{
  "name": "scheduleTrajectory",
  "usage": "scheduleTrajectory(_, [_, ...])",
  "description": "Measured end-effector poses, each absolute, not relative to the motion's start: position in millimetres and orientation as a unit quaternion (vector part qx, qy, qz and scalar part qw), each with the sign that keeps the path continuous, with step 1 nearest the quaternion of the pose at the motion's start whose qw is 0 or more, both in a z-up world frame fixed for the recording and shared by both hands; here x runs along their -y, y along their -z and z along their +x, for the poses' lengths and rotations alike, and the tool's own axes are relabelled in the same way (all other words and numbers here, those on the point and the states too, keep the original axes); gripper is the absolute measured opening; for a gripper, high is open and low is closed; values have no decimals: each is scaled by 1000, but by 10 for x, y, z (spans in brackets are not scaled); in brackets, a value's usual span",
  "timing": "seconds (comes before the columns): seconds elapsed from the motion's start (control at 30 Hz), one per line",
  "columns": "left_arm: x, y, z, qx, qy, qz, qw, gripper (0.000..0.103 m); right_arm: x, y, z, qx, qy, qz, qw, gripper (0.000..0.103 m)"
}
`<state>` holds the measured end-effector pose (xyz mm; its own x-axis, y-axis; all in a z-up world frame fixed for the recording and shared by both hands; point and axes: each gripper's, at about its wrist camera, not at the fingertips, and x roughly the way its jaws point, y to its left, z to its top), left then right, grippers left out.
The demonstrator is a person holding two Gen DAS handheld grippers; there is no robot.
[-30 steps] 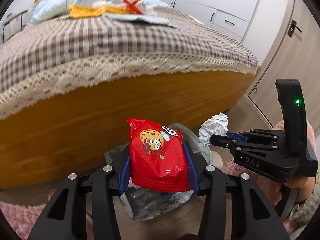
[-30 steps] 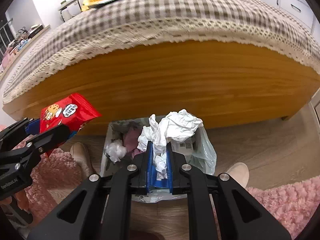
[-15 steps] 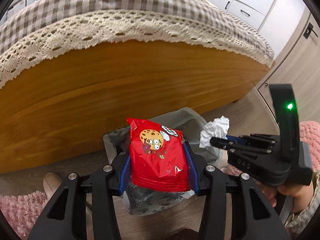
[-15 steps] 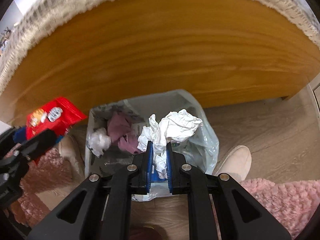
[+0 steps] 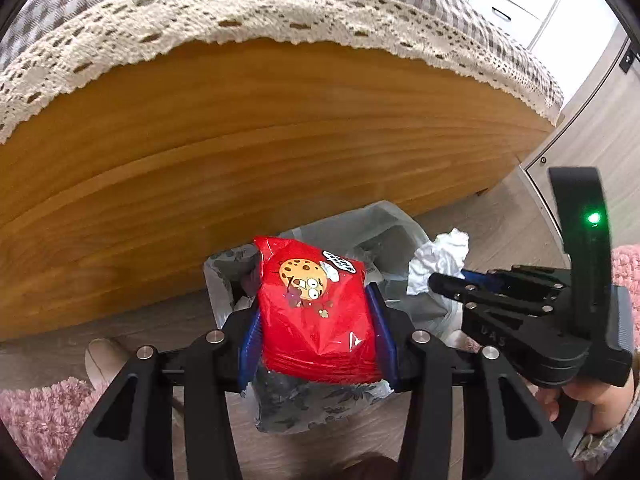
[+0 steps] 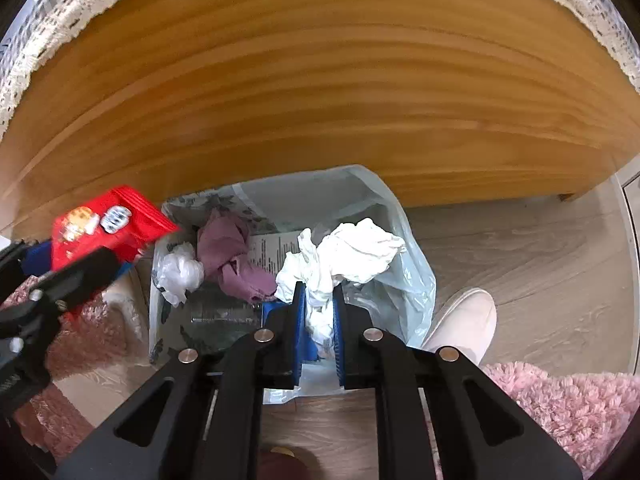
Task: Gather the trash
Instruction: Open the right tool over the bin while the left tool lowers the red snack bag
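My left gripper (image 5: 314,312) is shut on a red cookie packet (image 5: 316,312) and holds it over the near left side of a lined trash bin (image 5: 384,220). My right gripper (image 6: 319,312) is shut on crumpled white tissue (image 6: 352,248) above the bin's right half. The bin (image 6: 288,200) has a clear plastic liner and holds a purple cloth (image 6: 232,256), a white wad (image 6: 178,276) and printed paper. The red packet also shows at the left of the right wrist view (image 6: 104,224). The right gripper with the tissue (image 5: 440,256) shows at the right of the left wrist view.
The bin stands on a wood floor against a wooden bed frame (image 5: 240,128) with a checked, lace-edged cover (image 5: 280,4). A pink fluffy rug (image 6: 560,404) lies near me. A white slipper (image 6: 464,320) is right of the bin, another (image 5: 104,360) left of it.
Both grippers have dropped and tilted down toward the bin. The bed top has left view and the bin's contents now show clearly. Both grips are unchanged.
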<state>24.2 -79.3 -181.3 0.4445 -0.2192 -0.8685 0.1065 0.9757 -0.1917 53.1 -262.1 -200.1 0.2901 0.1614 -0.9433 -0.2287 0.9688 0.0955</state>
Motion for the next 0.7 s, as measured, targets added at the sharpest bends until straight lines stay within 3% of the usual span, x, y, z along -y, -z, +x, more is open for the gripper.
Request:
scheduleTrajectory(0.13, [742,1823,202,-519,94,-60,847,45,2650,1972,540,-584,-125,-10,802,15])
scheduleTrajectory(0.2, [727,1821,192,-519,92,-62,847,45,2659,1958,539,-584,-120,-11,803,35])
scheduleTrajectory(0.23, [719,1816,187,-518,91,-63,848,45,2663,1955,540,-583,-116,-11,804,56])
scheduleTrajectory(0.27, [709,1812,182,-518,91,-64,848,45,2669,1946,541,-582,-114,-12,805,67])
scheduleTrajectory(0.37, [702,1799,178,-517,90,-68,848,45,2671,1947,536,-581,-113,-11,806,79])
scheduleTrajectory(0.43, [675,1792,171,-517,90,-72,848,45,2670,1974,538,-587,-111,-14,802,85])
scheduleTrajectory(0.7, [683,1784,171,-516,93,-69,849,45,2644,1996,502,-591,-112,-28,799,89])
